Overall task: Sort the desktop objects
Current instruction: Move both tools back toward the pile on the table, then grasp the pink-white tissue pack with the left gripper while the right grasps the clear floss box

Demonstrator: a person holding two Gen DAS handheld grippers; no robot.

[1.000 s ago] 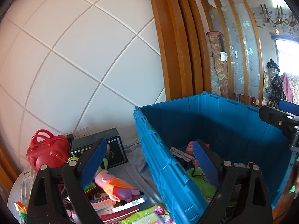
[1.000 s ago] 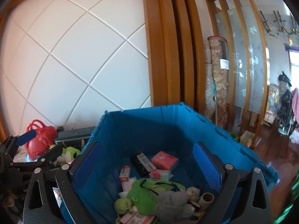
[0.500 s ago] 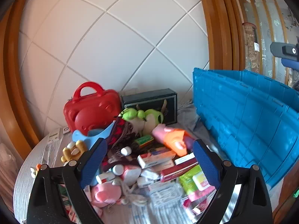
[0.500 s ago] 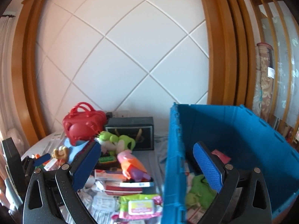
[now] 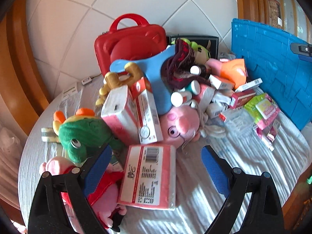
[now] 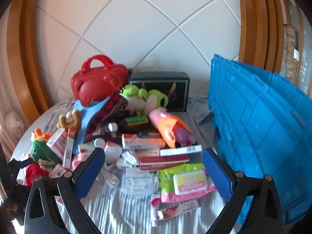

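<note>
A heap of toys, boxes and bottles lies on a white striped cloth. My left gripper [image 5: 156,167] is open low over a pink tissue pack [image 5: 149,175], which lies between its fingers without touching them. A green plush dinosaur [image 5: 81,132] and a pink plush pig [image 5: 181,124] sit just beyond. My right gripper [image 6: 154,167] hangs open above a clear plastic pack [image 6: 137,182] and a wet-wipes packet [image 6: 187,181]. The blue crate [image 6: 259,128] stands at the right. A red toy case [image 6: 97,81] sits at the back.
A dark box [image 6: 161,87] rests against the tiled wall behind the heap. Wooden frames curve up on both sides. The table's round edge [image 5: 25,156] falls away at the left. The left gripper [image 6: 11,171] shows at the far left of the right wrist view.
Both grippers swung left away from the crate's inside and dropped toward the heap. The left one came down over the pink tissue pack; the right one now faces the boxes.
</note>
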